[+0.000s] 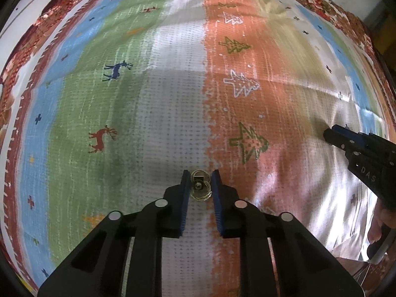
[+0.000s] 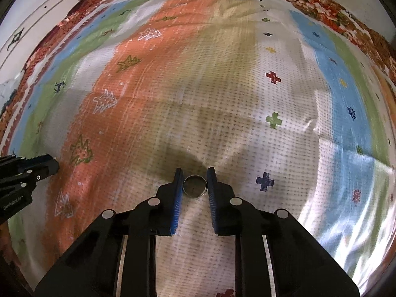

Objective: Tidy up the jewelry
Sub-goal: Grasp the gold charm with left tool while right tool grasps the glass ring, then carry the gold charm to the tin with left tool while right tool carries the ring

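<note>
Right gripper [image 2: 195, 180] pinches a flat-lying ring [image 2: 195, 186], opening upward.

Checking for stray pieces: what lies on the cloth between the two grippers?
Only bare patterned cloth between left gripper and right gripper, per the left wrist view.

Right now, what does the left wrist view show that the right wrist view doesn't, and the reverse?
Left wrist only: a small gold ornate ring pinched by the left gripper. Right wrist only: a plain silver band ring clamped in the right gripper, plus a white cabinet at the far left. Shared: the striped patterned cloth under both, and each view catches the other gripper at its edge.
</note>
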`<state>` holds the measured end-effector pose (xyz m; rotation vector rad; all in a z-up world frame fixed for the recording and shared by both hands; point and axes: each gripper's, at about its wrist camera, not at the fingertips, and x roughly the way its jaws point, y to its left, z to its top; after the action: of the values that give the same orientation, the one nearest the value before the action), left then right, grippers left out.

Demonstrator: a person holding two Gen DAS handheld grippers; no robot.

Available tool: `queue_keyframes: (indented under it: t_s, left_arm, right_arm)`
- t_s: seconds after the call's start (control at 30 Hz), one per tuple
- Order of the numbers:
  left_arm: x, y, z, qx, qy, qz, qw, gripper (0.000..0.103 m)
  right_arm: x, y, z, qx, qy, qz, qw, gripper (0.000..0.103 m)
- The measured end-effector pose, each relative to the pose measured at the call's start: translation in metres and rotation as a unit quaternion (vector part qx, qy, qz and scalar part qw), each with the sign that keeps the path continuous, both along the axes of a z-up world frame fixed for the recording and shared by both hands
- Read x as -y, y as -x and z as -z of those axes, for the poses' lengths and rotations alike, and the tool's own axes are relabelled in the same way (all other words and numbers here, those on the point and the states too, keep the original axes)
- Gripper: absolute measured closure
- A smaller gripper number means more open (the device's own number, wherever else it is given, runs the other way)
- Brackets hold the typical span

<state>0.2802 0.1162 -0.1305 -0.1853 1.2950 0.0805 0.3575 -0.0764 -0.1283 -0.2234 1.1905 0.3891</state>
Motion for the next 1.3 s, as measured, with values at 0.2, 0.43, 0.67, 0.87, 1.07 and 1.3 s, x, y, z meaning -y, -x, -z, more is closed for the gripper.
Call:
queue_keyframes:
  t_s: [0.2, 0.43, 0.67, 0.87, 1.07, 1.3]
  left_arm:
    - [-0.003, 0.000, -0.001, 0.002, 0.011, -0.005, 0.9999, 0.089]
    - [-0.001, 0.001, -0.005, 0.006, 0.014, -0.001, 0.9999, 0.089]
    - [-0.002, 0.005, -0.010, 0.013, 0.014, -0.002, 0.9998, 0.089]
    - [-0.003, 0.008, -0.016, 0.021, 0.017, -0.005, 0.9996, 0.089]
    - [-0.003, 0.013, -0.022, 0.027, 0.019, -0.008, 0.9994, 0.089]
    - [-0.004, 0.017, -0.030, 0.037, 0.025, -0.011, 0.9989, 0.089]
  right_arm:
    - [0.001, 0.003, -0.001, 0.002, 0.003, -0.006, 1.000, 0.083]
    - [0.002, 0.006, -0.004, 0.011, 0.012, -0.007, 1.000, 0.083]
    - [0.005, 0.010, -0.012, 0.020, 0.011, -0.006, 1.000, 0.083]
    - [0.007, 0.017, -0.020, 0.034, 0.014, -0.011, 0.999, 0.083]
    - [0.013, 0.024, -0.025, 0.037, 0.010, -0.005, 0.999, 0.083]
    - [0.018, 0.034, -0.031, 0.044, 0.008, -0.005, 0.999, 0.083]
